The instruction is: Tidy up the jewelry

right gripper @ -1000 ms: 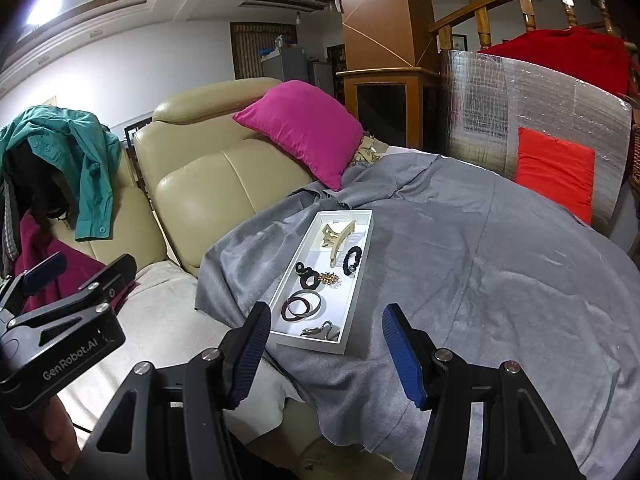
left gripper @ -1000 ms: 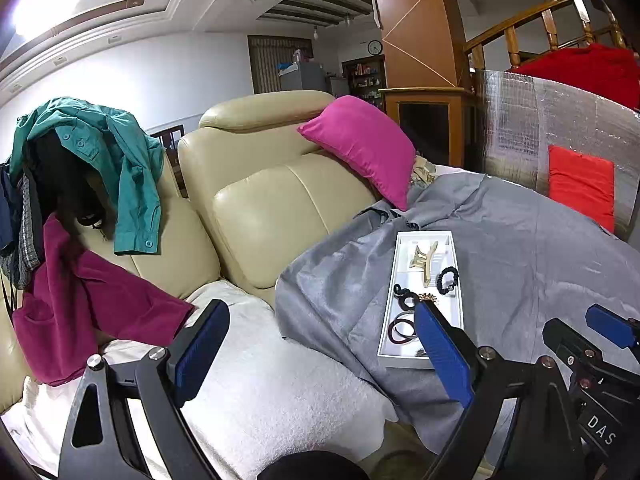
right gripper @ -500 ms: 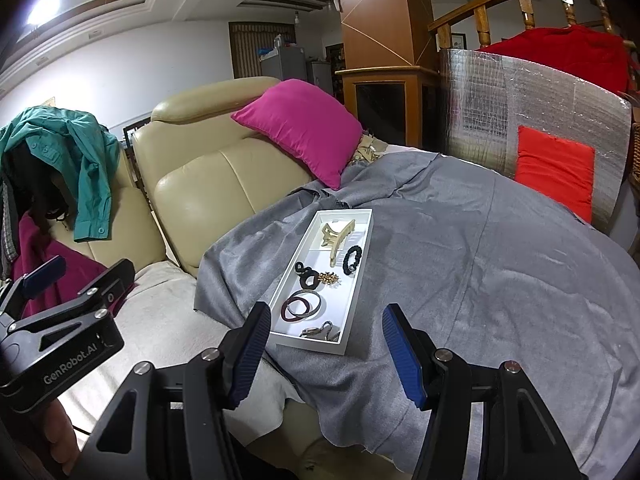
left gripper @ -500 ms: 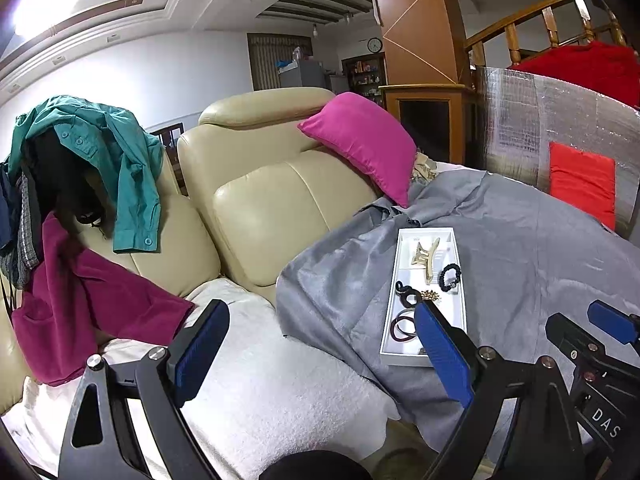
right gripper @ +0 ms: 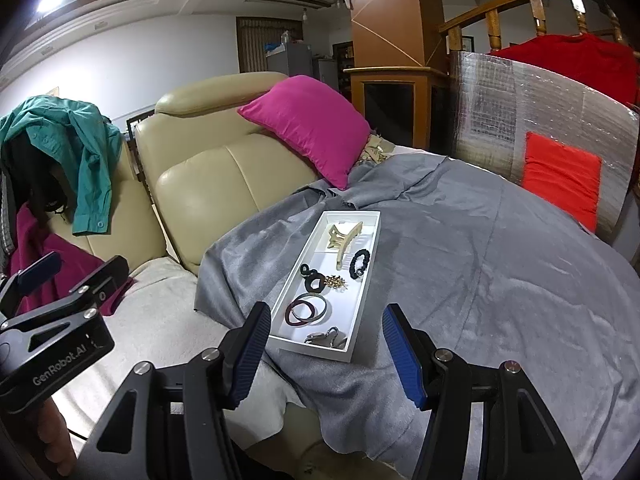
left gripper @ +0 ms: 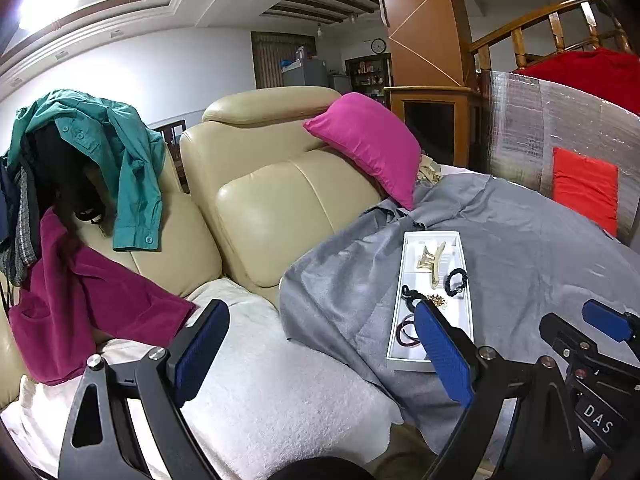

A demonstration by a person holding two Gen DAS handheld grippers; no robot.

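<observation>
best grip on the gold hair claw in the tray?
Probably the hair claw's long curved body, taken across its narrow width from above with the right gripper. It lies flat, straddling a divider at the far end of the white tray, whose walls block any sideways approach.

"genrobot.ai" on left claw [right gripper: 36, 280], "das" on right claw [left gripper: 608, 326]

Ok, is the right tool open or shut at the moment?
Open. The right tool has its two blue pads spread wide with nothing between them, short of the white tray on the grey blanket.
</observation>
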